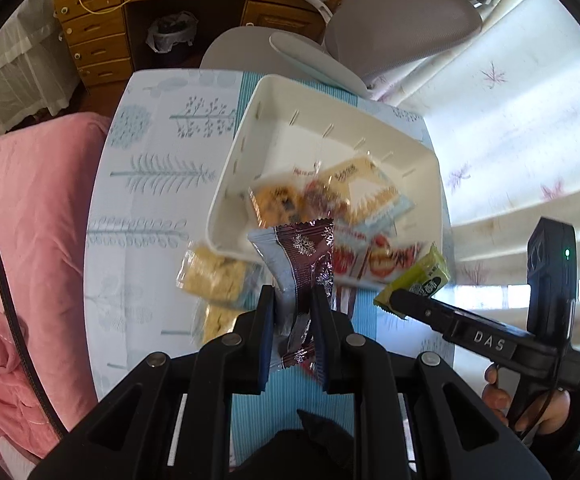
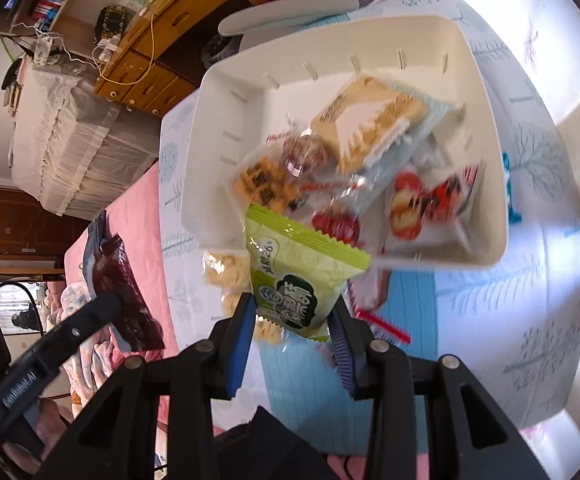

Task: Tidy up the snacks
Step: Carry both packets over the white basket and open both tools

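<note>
Left gripper (image 1: 293,304) clenched on a maroon packet (image 1: 304,256), right gripper (image 2: 293,312) grasping a green packet (image 2: 298,276), both above the white bin's (image 2: 486,128) near rim; bookshelf (image 2: 50,0) only from right wrist.

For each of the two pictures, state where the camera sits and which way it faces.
Left wrist: on the left gripper, facing steeply down; it clamps a maroon snack packet; a hand shows.
Right wrist: on the right gripper, facing down; it clamps a green snack packet.
Shared: white bin, both packets, each other's gripper.
</note>
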Demonstrator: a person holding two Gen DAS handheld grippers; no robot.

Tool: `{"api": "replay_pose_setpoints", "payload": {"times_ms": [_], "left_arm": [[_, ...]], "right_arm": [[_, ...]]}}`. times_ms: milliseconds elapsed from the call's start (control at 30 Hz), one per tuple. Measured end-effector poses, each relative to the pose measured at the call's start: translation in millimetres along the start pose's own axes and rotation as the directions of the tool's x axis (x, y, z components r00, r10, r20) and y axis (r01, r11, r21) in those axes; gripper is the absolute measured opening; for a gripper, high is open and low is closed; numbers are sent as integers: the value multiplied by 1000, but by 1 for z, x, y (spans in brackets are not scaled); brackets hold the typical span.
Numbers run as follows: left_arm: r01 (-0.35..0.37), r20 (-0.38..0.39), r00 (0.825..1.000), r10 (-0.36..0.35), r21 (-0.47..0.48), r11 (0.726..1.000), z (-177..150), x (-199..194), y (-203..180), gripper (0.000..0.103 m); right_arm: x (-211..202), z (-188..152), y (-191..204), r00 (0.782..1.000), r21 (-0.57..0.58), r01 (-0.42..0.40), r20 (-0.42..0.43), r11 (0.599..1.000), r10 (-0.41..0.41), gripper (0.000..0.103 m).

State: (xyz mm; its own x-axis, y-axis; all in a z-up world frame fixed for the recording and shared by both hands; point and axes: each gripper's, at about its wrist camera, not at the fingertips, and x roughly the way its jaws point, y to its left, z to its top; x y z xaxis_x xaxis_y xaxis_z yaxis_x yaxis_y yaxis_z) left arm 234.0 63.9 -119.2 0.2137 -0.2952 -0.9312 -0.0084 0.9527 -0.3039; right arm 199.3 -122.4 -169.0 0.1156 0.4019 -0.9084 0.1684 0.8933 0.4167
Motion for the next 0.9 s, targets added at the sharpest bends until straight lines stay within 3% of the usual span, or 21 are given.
{"api": "replay_pose_setpoints", "payload": {"times_ms": [300,600,733,800,900], "left_arm": [[-18,21,1000,17,11,1000,40,23,-49,16],[-24,-3,1000,24,27,999,53,46,-85,17],[-30,-14,999,30,-8,1000,54,50,-86,37],[-37,-13,999,37,-13,999,53,49,-87,58],[-55,-3,998,55,-15,998,51,45,-87,69]], "right_arm": [[1,35,-39,999,11,-45,20,999,45,37],[-2,49,-63,996,22,-84,36,996,83,39],[-8,50,-67,993,24,-109,54,994,107,40],[-10,50,-67,992,21,-116,54,993,114,42],[-14,48,-68,991,29,-123,55,992,122,48]]}}
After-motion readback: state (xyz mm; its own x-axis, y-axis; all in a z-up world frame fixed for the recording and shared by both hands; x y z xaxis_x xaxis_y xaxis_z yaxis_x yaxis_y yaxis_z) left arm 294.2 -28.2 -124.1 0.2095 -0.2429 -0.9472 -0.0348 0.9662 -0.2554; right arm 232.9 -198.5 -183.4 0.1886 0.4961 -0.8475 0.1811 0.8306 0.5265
